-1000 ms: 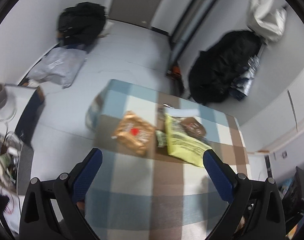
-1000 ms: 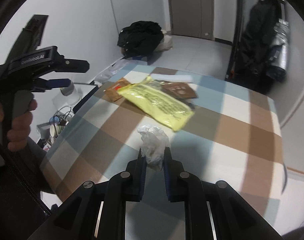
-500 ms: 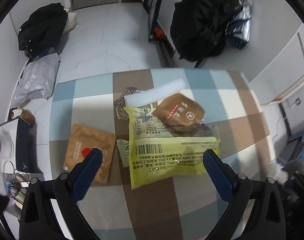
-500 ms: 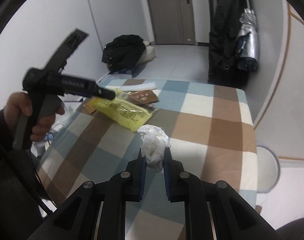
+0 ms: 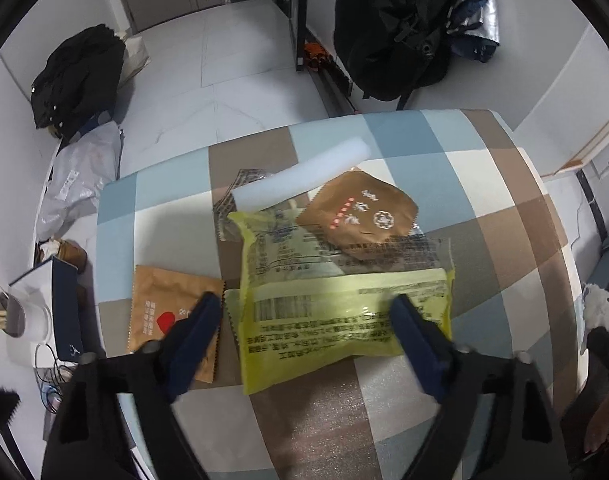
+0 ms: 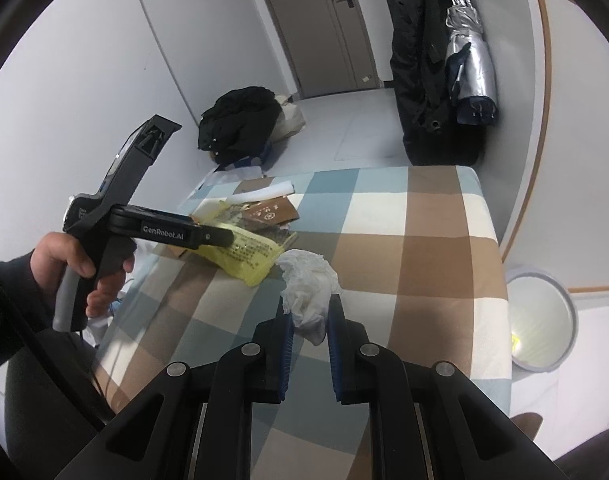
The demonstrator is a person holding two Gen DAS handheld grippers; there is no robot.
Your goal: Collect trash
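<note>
A yellow plastic bag (image 5: 336, 300) lies on the checked table (image 5: 344, 420) amid a pile of wrappers: a brown packet (image 5: 364, 212), an orange-brown packet (image 5: 164, 312) and a white foam strip (image 5: 300, 180). My left gripper (image 5: 304, 312) is open, its fingers straddling the near end of the yellow bag just above it. My right gripper (image 6: 310, 320) is shut on a crumpled white tissue (image 6: 308, 284) and holds it above the table. The yellow bag (image 6: 244, 252) and the left gripper's body (image 6: 176, 234) also show in the right wrist view.
A white waste bin (image 6: 540, 320) stands on the floor right of the table. Black bags (image 5: 76, 80) and a grey plastic bag (image 5: 80, 172) lie on the floor. A black coat (image 6: 428, 68) and folded umbrella (image 6: 468, 56) hang at the wall. A cup (image 5: 20, 316) sits left.
My left gripper has come down and closer over the yellow bag and its fingers have narrowed around it. My right gripper, still holding the tissue, has swung right so the bin shows.
</note>
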